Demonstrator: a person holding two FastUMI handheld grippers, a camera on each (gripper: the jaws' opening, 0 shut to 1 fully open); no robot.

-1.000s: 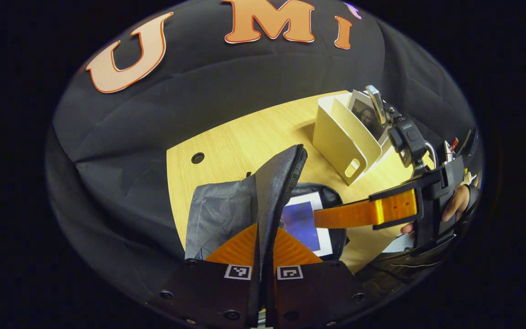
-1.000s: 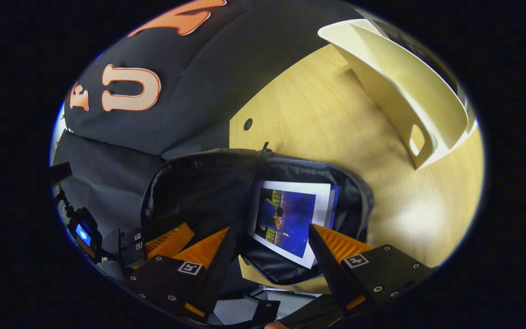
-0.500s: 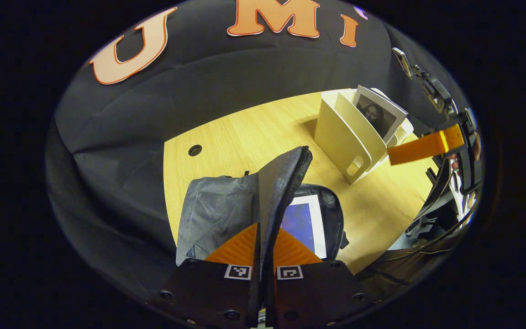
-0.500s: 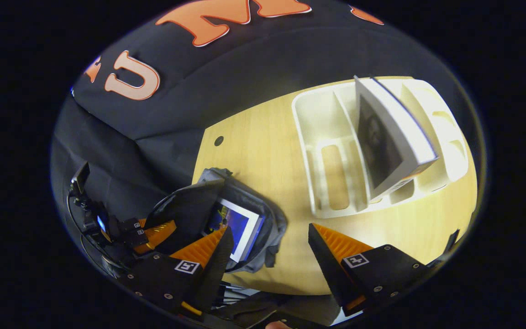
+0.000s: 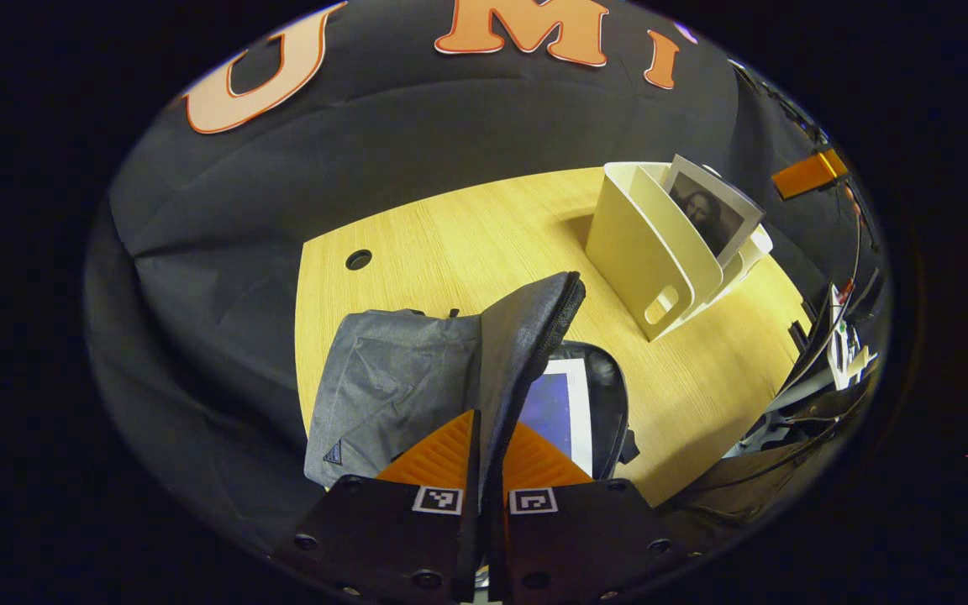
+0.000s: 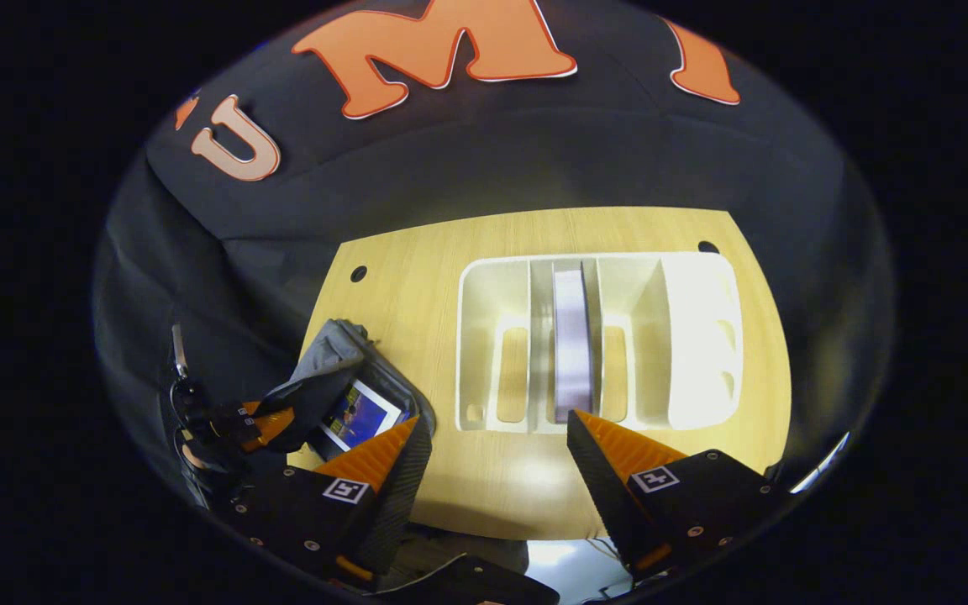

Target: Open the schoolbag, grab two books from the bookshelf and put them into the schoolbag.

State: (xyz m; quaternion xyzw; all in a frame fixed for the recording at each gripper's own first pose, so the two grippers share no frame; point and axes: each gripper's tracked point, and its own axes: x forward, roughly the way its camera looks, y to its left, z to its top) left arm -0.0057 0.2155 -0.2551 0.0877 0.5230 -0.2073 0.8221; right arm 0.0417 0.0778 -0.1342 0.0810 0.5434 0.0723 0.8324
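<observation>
Left gripper view: the left claw point(image 5: 484, 445) is clenched on the grey schoolbag's flap point(image 5: 526, 336), holding it up; one book point(image 5: 555, 403) lies inside the schoolbag point(image 5: 391, 378) on the counter point(image 5: 450, 244). Right gripper view: the right claw point(image 6: 492, 441) is released above the white bookshelf point(image 6: 484, 336), where a second book point(image 6: 572, 340) stands upright.

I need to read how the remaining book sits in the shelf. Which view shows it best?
The left gripper view: the book leans in the bookshelf, cover visible. The right gripper view shows its top edge from above, in a middle slot.
</observation>
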